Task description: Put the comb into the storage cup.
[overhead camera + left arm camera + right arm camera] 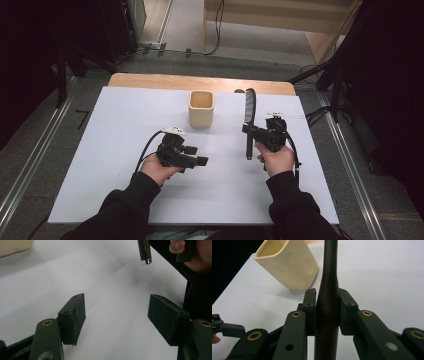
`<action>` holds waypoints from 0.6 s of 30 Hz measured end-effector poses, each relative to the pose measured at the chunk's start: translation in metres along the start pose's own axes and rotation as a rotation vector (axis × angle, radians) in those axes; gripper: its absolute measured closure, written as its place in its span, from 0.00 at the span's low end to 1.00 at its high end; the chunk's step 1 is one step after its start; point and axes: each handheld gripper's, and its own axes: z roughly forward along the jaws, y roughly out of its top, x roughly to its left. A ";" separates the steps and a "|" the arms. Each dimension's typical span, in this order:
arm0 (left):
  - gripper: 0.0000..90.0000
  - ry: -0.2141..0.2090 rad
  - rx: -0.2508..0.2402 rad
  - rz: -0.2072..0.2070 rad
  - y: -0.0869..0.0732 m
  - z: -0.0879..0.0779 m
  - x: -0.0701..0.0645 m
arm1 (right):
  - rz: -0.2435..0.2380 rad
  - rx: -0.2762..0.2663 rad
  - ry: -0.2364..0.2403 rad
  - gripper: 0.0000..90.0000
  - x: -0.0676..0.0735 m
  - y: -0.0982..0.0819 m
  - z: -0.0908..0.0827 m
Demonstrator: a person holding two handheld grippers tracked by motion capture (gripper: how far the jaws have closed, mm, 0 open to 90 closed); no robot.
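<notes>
Clearly the right gripper (pixel 328 312) pinches the tool (pixel 329 290); left gripper (pixel 116 317) spread; tilting could tip the cup (pixel 201 107).

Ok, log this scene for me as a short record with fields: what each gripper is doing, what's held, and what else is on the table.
left gripper: open, nothing between its jaws
right gripper: shut on the dark long-handled tool
tool end: a silvery tip hangs above the table
cup: beige, upright, beyond the grippers
table: white top
</notes>
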 end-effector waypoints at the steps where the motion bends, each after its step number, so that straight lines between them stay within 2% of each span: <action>1: 0.35 0.004 0.001 0.004 -0.001 -0.002 0.001 | -0.004 0.001 0.002 0.77 0.001 0.000 0.001; 4: 0.35 0.025 0.003 0.009 -0.005 -0.007 0.003 | -0.012 -0.008 0.005 0.78 0.004 0.001 0.003; 13: 0.35 0.034 0.007 0.006 -0.012 -0.019 0.006 | -0.039 -0.036 0.008 0.77 0.013 0.003 0.006; 18: 0.35 0.042 0.023 0.019 -0.016 -0.023 0.008 | -0.056 -0.048 0.012 0.78 0.017 0.005 0.007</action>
